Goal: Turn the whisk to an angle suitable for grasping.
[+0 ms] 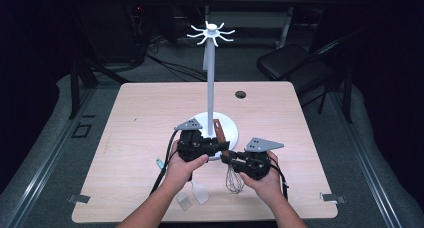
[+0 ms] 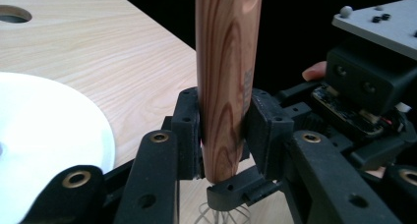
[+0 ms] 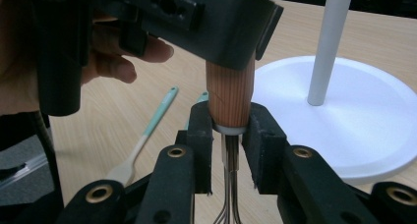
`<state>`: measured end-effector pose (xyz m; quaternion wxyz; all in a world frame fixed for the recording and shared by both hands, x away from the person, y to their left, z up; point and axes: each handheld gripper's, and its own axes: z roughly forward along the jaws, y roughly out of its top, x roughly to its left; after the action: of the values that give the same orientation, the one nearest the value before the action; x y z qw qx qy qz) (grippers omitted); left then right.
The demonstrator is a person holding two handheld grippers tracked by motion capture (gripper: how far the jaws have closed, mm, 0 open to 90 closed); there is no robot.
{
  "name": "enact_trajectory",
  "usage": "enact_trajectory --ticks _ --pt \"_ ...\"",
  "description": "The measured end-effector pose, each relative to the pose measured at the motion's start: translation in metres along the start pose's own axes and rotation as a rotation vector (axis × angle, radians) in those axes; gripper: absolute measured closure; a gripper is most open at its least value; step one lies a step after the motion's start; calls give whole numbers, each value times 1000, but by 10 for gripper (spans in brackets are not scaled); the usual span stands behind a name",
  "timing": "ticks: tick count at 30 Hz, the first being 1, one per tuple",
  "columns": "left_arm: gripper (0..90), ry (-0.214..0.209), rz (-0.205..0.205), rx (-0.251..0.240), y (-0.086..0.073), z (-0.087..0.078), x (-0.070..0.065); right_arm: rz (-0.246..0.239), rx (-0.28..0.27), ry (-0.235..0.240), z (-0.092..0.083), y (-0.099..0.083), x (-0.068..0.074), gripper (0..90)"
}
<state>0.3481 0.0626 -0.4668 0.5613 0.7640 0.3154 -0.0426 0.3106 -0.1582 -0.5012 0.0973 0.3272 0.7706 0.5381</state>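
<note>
A whisk with a wooden handle point(image 1: 218, 129) and wire loops point(image 1: 233, 180) stands upright above the table's front, beside the white base point(image 1: 231, 125) of a tall hook stand point(image 1: 210, 83). My left gripper point(image 1: 221, 147) comes in from the left and is shut on the handle's middle; in the left gripper view its pads point(image 2: 189, 130) press the wood point(image 2: 223, 62) from both sides. My right gripper point(image 1: 226, 159) comes in from the right, lower down. In the right gripper view its pads point(image 3: 201, 135) clamp the handle's bottom end point(image 3: 229, 101), just above the wires point(image 3: 230, 184).
A teal-handled fork point(image 3: 147, 130) and pale spatulas point(image 1: 199, 190) lie on the table near the front edge, under my left forearm. The stand's hooks point(image 1: 212, 32) spread out high above. A cable hole point(image 1: 241, 94) sits at the table's far side, and a black chair point(image 1: 285, 60) stands behind the table.
</note>
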Motion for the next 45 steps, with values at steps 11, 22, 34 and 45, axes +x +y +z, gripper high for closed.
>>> enact_trajectory --ticks 11,22,34,45 --pt "704 14 61 -2 5 -3 -9 62 -35 75 -2 2 -6 738" --pt "707 51 114 17 16 -9 -21 69 -80 80 -9 8 -3 707" --pt "708 96 138 33 26 -15 -20 45 -87 53 -17 9 -1 675" --pt "708 151 182 45 56 -34 -22 21 -61 -45 -28 7 -8 665"
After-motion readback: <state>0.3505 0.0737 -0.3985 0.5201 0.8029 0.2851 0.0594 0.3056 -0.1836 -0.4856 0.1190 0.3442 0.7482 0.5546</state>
